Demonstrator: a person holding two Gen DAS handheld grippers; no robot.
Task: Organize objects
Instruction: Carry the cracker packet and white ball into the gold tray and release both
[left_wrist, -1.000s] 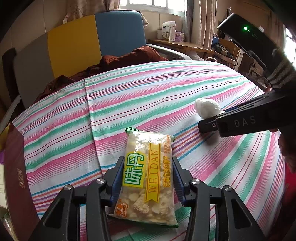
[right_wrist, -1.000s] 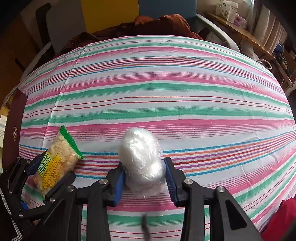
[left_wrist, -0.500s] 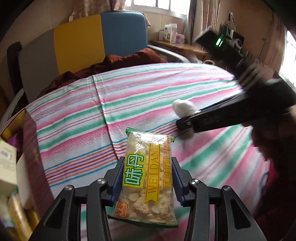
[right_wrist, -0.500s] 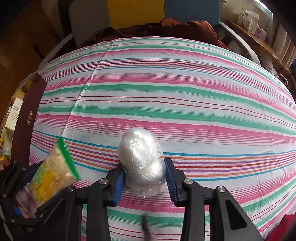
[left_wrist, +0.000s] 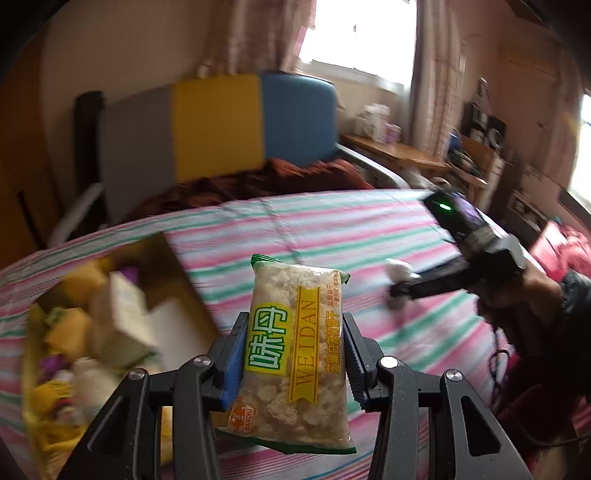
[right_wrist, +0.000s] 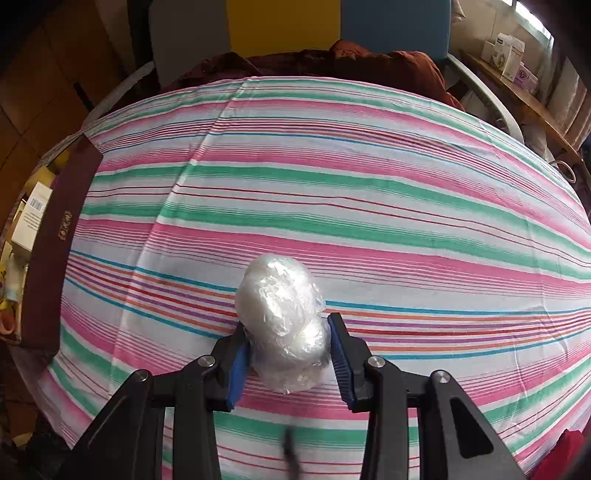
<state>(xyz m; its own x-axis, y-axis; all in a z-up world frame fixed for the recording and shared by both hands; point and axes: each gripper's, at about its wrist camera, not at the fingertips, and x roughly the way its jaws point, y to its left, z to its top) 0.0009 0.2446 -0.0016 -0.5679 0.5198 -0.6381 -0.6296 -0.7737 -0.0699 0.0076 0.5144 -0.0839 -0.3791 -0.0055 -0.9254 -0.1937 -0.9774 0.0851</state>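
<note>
While a box of packets sits at the left on the striped bed, the left claw grips a snack bag aloft; the right claw clamps a plastic-wrapped bundle.

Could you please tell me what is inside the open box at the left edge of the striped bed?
The box holds small cartons and yellow packets, blurred; whatever lies beneath them is covered.

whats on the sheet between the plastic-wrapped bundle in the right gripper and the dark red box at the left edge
Nothing: in the right wrist view only bare striped sheet lies between the plastic-wrapped bundle clamped in the right gripper and the dark red box.
</note>
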